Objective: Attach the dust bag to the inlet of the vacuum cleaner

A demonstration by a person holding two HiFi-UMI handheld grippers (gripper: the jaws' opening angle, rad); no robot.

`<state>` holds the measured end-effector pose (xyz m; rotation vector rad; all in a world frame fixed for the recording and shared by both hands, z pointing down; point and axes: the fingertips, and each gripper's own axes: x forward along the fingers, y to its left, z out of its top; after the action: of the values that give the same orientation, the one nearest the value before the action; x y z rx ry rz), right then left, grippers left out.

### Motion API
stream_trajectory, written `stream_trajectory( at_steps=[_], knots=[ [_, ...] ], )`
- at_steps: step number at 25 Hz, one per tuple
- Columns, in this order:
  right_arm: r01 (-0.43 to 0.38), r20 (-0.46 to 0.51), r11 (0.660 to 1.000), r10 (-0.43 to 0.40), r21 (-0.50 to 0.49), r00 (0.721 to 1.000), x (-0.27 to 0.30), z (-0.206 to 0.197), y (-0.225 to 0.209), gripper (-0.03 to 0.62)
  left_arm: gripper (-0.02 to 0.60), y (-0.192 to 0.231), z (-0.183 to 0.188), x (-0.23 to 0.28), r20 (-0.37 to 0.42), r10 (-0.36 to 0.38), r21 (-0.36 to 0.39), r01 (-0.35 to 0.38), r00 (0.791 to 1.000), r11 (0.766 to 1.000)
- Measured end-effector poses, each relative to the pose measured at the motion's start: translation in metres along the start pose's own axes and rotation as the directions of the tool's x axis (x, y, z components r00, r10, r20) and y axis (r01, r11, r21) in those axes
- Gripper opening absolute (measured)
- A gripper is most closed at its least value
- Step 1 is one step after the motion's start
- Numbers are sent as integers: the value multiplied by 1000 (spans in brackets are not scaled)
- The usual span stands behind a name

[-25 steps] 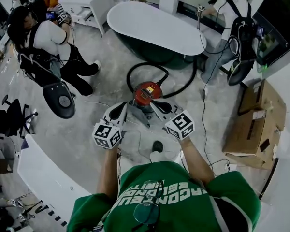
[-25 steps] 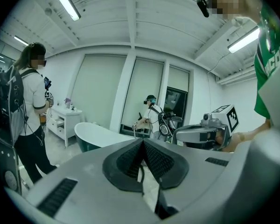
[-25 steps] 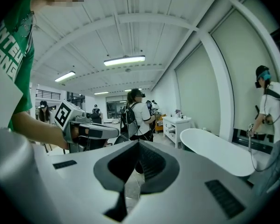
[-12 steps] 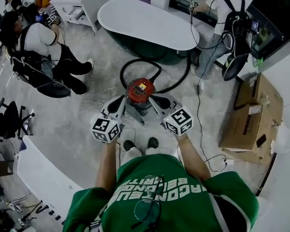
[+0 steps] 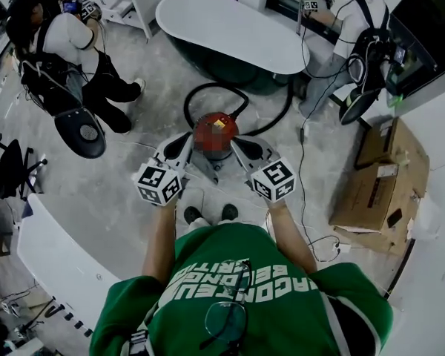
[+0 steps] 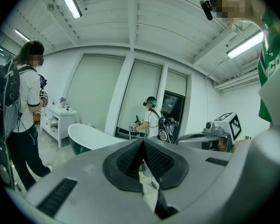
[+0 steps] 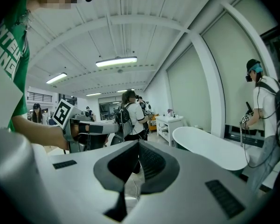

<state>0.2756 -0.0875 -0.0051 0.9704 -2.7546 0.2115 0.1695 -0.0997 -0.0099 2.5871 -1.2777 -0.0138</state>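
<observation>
Since both claws are clenched with nothing between their jaws, I judge that the person is only bringing them toward the work and has not yet taken anything. The left gripper [image 5: 182, 143] and the right gripper [image 5: 237, 145] are held side by side just above the middle of the head view. Both are directed toward the top of the frame, probably so that each can come to the machine from its own side.

The red vacuum cleaner [image 5: 215, 133] stands on the floor at the centre of the frame, between the two tips and slightly beyond them. In the picture they look near to it, but I cannot tell whether they touch it. Its black hose [image 5: 195, 91] curls above it, toward the bathtub [image 5: 230, 28] in the upper middle.

The dust bag I find in no view, and the inlet cannot be made out on the canister. Each gripper view looks across the room, so neither shows the vacuum cleaner.
</observation>
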Motion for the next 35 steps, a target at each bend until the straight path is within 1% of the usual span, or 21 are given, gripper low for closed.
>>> stream_trajectory(
  at_steps=[10, 18, 35],
  knots=[
    [-25, -30, 999, 24, -23, 999, 10, -11, 20, 8, 4, 12, -14, -26, 3, 17, -35, -17, 1000, 999],
    [-9, -54, 999, 7, -34, 998, 17, -17, 23, 8, 4, 18, -20, -36, -2, 35, -47, -35, 999, 998],
    [16, -60, 999, -18, -43, 998, 22, -16, 24, 8, 4, 21, -16, -33, -6, 3, -39, -3, 1000, 999]
  ],
)
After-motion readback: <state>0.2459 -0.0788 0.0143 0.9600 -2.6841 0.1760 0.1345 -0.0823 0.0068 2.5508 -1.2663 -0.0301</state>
